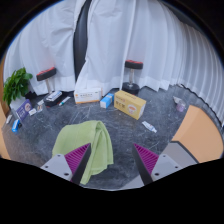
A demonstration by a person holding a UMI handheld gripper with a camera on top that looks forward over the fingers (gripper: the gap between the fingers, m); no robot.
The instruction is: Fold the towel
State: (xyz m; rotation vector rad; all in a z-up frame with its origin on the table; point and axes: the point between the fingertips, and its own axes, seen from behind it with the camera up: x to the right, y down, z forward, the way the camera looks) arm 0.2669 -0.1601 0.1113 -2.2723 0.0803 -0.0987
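Note:
A light green towel [84, 143] lies crumpled on the dark grey speckled surface [130, 135]. It sits just ahead of my left finger, and one corner hangs down over that finger's inner side. My gripper [113, 160] is open, with the two magenta pads far apart. The left pad [76, 156] is partly covered by the towel. The right pad [148, 158] is bare, and nothing is pressed between the fingers.
Beyond the towel stand a yellow box [128, 104], a white and orange box [88, 97] and a small blue item [107, 100]. A green plant [15, 85] and small items are at the far left. Two stools [133, 66] stand before a white curtain. A tan edge [200, 132] is on the right.

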